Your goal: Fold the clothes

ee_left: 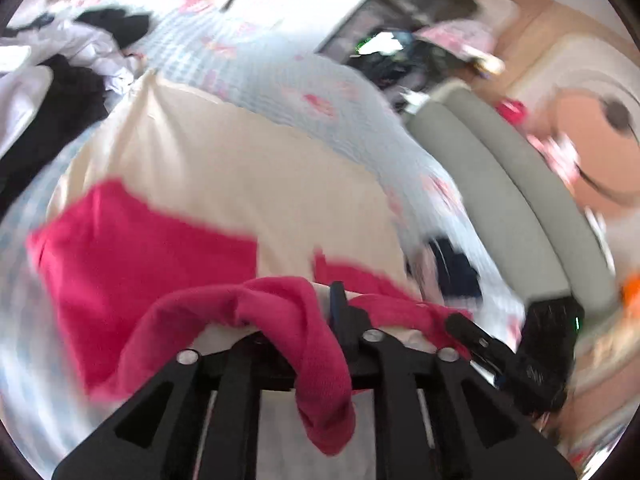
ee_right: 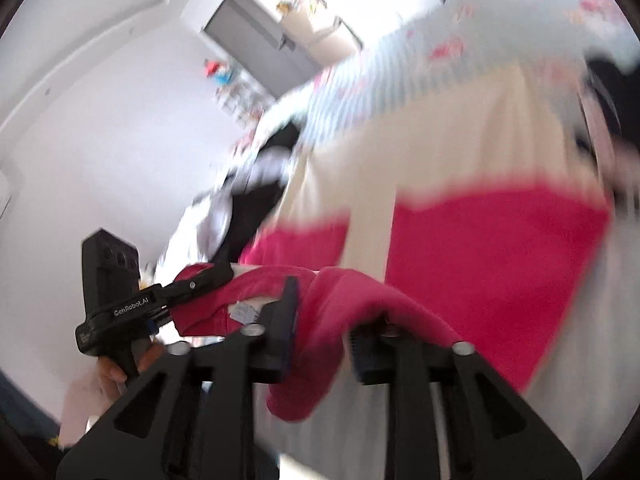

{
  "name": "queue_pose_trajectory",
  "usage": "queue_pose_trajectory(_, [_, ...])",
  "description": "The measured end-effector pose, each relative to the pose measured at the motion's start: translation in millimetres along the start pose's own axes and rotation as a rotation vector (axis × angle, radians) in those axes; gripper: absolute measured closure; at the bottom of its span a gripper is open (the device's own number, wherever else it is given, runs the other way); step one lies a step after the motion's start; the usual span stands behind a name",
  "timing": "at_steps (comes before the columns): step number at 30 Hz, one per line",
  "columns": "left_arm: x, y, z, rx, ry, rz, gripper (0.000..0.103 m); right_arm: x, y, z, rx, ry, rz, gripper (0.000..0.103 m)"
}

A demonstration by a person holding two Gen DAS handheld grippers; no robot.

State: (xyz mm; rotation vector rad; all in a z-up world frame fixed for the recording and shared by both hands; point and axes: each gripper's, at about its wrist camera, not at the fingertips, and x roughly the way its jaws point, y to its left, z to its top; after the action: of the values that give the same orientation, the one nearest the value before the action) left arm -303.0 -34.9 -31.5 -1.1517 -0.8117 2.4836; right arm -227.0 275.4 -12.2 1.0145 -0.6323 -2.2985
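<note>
A cream garment (ee_left: pixel 224 184) with a bright pink band (ee_left: pixel 140 248) hangs stretched between both grippers, blurred by motion. In the left wrist view its pink edge is bunched over my left gripper (ee_left: pixel 296 308). One finger (ee_left: pixel 338 296) shows and the other is hidden under cloth. My right gripper (ee_left: pixel 460 326) pinches the same pink edge further right. In the right wrist view the cream garment (ee_right: pixel 460 152) fills the right side, and pink cloth sits bunched between the fingers of my right gripper (ee_right: pixel 324 312). At the left, my left gripper (ee_right: pixel 212 274) is clamped on the edge.
A light-blue checked bedspread (ee_left: pixel 280 80) with pink prints lies beneath. A pile of black and white clothes (ee_left: pixel 72 64) sits at its far left. A grey padded bed edge (ee_left: pixel 500 160) and wooden floor (ee_left: pixel 560 32) lie to the right. A person's hand (ee_right: pixel 116 372) holds the left gripper's handle.
</note>
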Motion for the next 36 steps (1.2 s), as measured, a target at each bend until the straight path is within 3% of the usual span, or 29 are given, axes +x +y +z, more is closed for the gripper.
queue_pose_trajectory(1, [4.4,1.0,17.0,-0.026,-0.007,0.023,0.062,4.8,-3.5,19.1,0.036,-0.020,-0.057,0.055])
queue_pose_trajectory(2, [6.8,1.7,31.7,-0.045,-0.020,0.037,0.058,7.8,-6.7,36.5,0.071,-0.039,-0.105,0.052])
queue_pose_trajectory(4, [-10.6,0.2,34.2,-0.006,-0.105,-0.037,0.030,-5.1,-7.8,51.9,0.109,-0.101,-0.069,0.043])
queue_pose_trajectory(6, [-19.7,10.8,23.5,0.003,-0.141,-0.021,0.025,-19.6,-8.7,47.5,0.073,-0.158,-0.036,0.018])
queue_pose_trajectory(9, [-19.6,50.1,-14.3,-0.088,-0.111,0.083,0.025,-16.4,-29.7,15.0,0.049,-0.081,-0.185,0.020])
queue_pose_trajectory(12, [-20.0,88.8,-52.2,-0.181,-0.083,0.180,0.027,-5.1,-61.5,-26.0,0.109,0.037,-0.305,0.023])
queue_pose_trajectory(16, [-34.1,123.1,-100.4,-0.348,-0.119,0.132,0.031,-9.9,-93.7,-70.4,0.258,0.054,-0.304,0.026])
queue_pose_trajectory(18, [-29.2,118.6,-101.3,-0.325,-0.089,0.101,0.039,-10.0,-97.6,-77.9,0.273,0.049,-0.266,0.023])
queue_pose_trajectory(21, [-21.7,112.3,-102.1,-0.291,-0.047,0.056,0.040,9.6,-85.5,-65.9,0.234,0.113,-0.239,0.023])
queue_pose_trajectory(25, [0.3,123.8,-87.7,-0.318,-0.057,0.081,0.040,20.5,-93.8,-49.6,0.278,0.032,-0.159,0.023])
queue_pose_trajectory(27, [5.1,132.0,-82.4,-0.380,-0.083,0.025,0.040,31.0,-104.4,-45.2,0.333,0.008,-0.172,0.024])
queue_pose_trajectory(30, [8.3,133.1,-70.6,-0.379,-0.141,-0.033,0.040,44.1,-108.4,-35.6,0.374,-0.074,-0.157,0.023])
queue_pose_trajectory(32, [21.2,129.7,-63.9,-0.349,-0.145,0.015,0.040,54.8,-109.0,-30.5,0.361,-0.096,-0.175,0.024])
queue_pose_trajectory(34, [32.4,124.3,-58.3,-0.307,-0.108,0.116,0.083,70.1,-108.2,-26.1,0.329,-0.066,-0.240,0.042])
queue_pose_trajectory(35, [31.8,122.6,-57.9,-0.294,-0.090,0.146,0.084,75.3,-105.4,-24.1,0.302,-0.051,-0.269,0.062])
queue_pose_trajectory(36, [30.3,120.5,-57.6,-0.280,-0.075,0.171,0.089,75.5,-98.7,-21.9,0.262,-0.046,-0.285,0.074])
